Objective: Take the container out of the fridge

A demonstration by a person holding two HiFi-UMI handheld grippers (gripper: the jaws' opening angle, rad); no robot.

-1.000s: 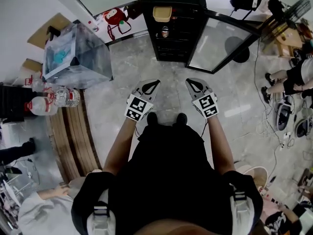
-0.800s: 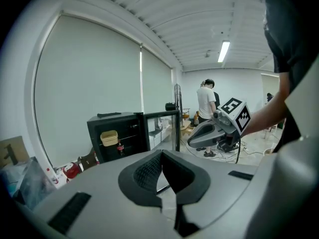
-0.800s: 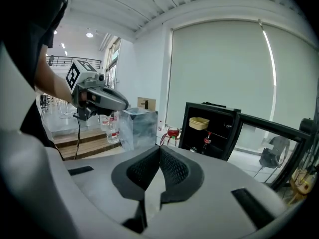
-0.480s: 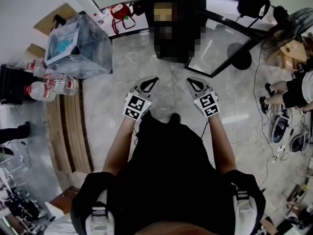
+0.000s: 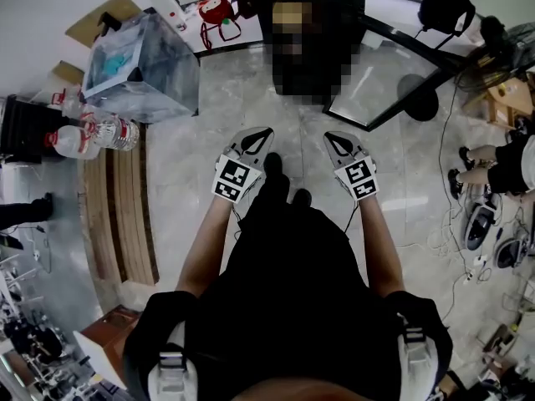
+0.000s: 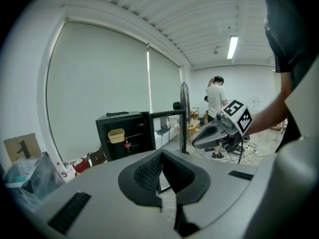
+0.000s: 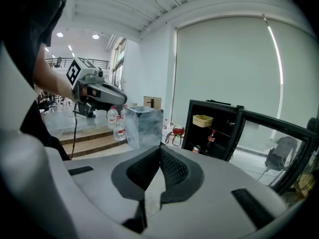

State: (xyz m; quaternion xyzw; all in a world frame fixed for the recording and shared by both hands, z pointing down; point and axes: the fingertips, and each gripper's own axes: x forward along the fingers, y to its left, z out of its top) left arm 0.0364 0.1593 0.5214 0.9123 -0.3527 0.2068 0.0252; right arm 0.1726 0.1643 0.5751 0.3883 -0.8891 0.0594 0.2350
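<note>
Head view | left tongs [image 5: 260, 133] and right tongs [image 5: 333, 138] pressed together, empty | container [image 7: 203, 120] high inside open fridge [image 7: 227, 133], well ahead | step closer, spread tongs before reaching in.

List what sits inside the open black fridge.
A beige plastic container on the top shelf, a red-labelled dark bottle below it, a can lower still. The right gripper covers the black fridge's bottom.

Head view looks steeply down; both gripper views face the fridge [image 6: 103, 139].
</note>
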